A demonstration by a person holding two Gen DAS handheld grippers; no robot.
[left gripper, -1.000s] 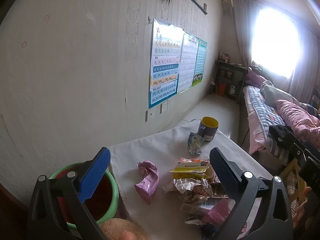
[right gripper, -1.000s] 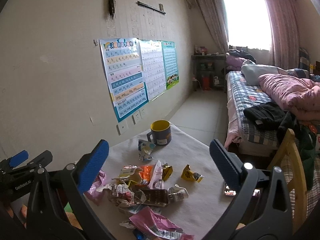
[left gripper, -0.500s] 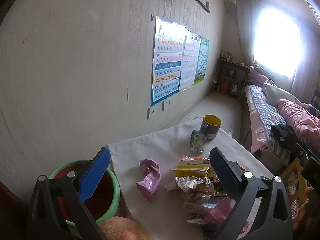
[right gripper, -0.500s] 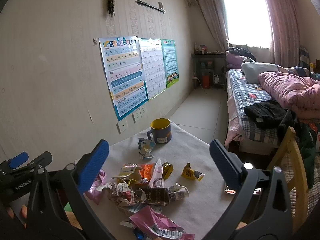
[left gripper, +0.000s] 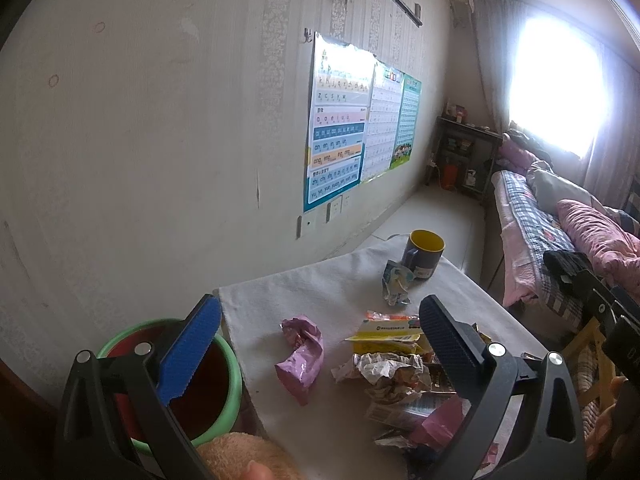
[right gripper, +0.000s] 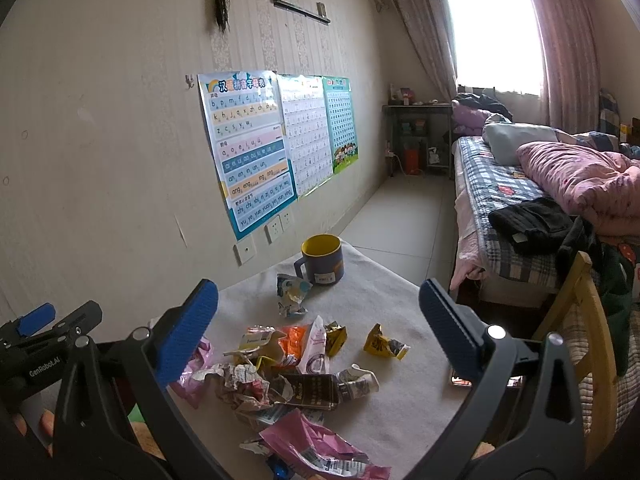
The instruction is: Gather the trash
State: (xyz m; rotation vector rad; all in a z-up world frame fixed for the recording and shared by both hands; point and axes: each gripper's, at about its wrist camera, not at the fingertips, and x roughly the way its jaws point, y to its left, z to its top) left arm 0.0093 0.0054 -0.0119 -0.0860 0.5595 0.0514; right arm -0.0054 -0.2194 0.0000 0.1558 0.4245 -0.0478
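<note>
Both tools are spread wide and holding nothing: left tool (left gripper: 320, 336) hangs over the near left corner of the worktop (left gripper: 280, 296), right tool (right gripper: 320, 320) over the middle of the mess, neither touching anything.

Trash is the pile of wrappers (right gripper: 280, 376) in the middle of the worktop, crumpled every which way, so no real direction to the heap. Pink wrapper (left gripper: 302, 354) lies alone at about 9 o'clock from the pile in the left view, long axis running roughly 12 to 6, folded over at the top. Another pink wrapper (right gripper: 320, 448) lies at the near edge, stretched about 10 to 4. Yellow scrap (right gripper: 382, 344) lies apart at 3 o'clock, and a blue-white packet (right gripper: 292, 292) stands crumpled just in front of the mug (right gripper: 322, 260) at 12.

Green bin (left gripper: 230, 392) stands right off the worktop's left edge, partly behind the left tool's blue finger. Chair (right gripper: 588, 320) and bed (right gripper: 500, 208) are off at 3 o'clock.
</note>
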